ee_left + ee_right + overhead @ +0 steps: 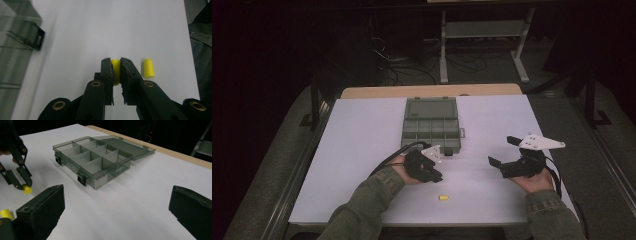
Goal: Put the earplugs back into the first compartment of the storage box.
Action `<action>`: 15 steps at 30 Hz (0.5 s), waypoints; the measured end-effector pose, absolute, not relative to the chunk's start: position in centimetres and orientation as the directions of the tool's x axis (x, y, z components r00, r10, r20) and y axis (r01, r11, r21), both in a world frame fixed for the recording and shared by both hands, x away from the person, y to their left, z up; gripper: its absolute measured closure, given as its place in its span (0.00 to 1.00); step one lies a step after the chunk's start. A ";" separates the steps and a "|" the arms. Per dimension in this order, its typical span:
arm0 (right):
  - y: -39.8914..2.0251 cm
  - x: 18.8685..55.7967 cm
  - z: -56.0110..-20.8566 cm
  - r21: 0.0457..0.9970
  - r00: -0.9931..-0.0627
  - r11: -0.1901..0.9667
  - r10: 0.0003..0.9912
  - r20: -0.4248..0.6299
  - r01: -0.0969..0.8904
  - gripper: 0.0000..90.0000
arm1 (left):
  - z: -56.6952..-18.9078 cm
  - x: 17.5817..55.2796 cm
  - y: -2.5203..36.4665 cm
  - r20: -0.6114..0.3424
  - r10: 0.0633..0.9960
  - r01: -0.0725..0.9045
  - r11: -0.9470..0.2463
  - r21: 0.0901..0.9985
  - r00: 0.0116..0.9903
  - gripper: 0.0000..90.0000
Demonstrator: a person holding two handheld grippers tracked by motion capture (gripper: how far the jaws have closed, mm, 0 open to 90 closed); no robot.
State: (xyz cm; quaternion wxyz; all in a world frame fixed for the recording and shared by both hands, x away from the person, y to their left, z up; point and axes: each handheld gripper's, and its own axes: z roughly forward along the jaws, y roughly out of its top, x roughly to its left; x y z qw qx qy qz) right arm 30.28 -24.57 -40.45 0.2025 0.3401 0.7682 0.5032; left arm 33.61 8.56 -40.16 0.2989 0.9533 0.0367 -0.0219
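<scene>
My left gripper (115,61) is shut on a small yellow cylinder (115,68), pinched upright between its black jaws just above the white table (357,155). A second yellow cylinder (148,67) lies loose on the table just to its right; in the high view this loose cylinder (443,198) sits near the front edge, below the left gripper (435,175). My right gripper (500,150) rests at the right with its jaws wide open and nothing between them. In the right gripper view its jaws (117,205) frame the box, and the left gripper (24,185) holds the yellow cylinder (27,189) at far left.
A grey translucent organizer box (432,131) stands open at the table's middle back, its lid (432,107) folded away and its several compartments (93,155) looking bare. A latch (37,40) of the box is near the left gripper. Dark floor, cables and a stand lie beyond the table.
</scene>
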 end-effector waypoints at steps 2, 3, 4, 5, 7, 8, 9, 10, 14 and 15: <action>-24.6 30.3 -40.5 0.910 -0.688 0.262 0.725 0.034 0.320 0.00 | -39.7 33.9 8.8 -0.054 0.064 0.083 -0.812 0.577 0.997 0.90; -24.6 30.3 -40.5 0.910 -0.688 0.262 0.725 0.034 0.320 0.00 | -39.4 34.0 9.0 -0.049 0.069 0.084 -0.810 0.580 0.996 0.90; -24.6 30.3 -40.4 0.911 -0.688 0.261 0.725 0.035 0.321 0.00 | -39.1 34.1 9.2 -0.047 0.074 0.087 -0.808 0.582 0.996 0.90; -24.6 30.3 -40.4 0.911 -0.688 0.260 0.725 0.036 0.321 0.00 | -38.8 34.3 9.3 -0.043 0.078 0.089 -0.807 0.584 0.996 0.90; -24.6 30.3 -40.5 0.911 -0.688 0.260 0.725 0.035 0.320 0.00 | -38.2 34.7 9.6 -0.031 0.083 0.085 -0.806 0.585 0.996 0.90; -24.6 30.3 -40.5 0.911 -0.688 0.259 0.725 0.036 0.321 0.00 | -37.9 34.8 9.8 -0.028 0.088 0.087 -0.806 0.585 0.996 0.90; -24.6 30.3 -40.4 0.911 -0.688 0.259 0.725 0.035 0.319 0.00 | -37.6 35.0 10.0 -0.021 0.094 0.088 -0.805 0.586 0.995 0.90; -24.6 30.3 -40.4 0.912 -0.687 0.258 0.725 0.035 0.319 0.00 | -37.3 35.2 10.1 -0.015 0.098 0.089 -0.805 0.587 0.995 0.90; -24.6 30.3 -40.5 0.911 -0.688 0.259 0.725 0.036 0.321 0.00 | -35.9 36.1 11.0 0.004 0.118 0.093 -0.800 0.593 0.993 0.90; -24.6 30.3 -40.5 0.911 -0.688 0.259 0.725 0.036 0.321 0.00 | -35.6 36.4 11.2 0.007 0.126 0.098 -0.799 0.593 0.992 0.90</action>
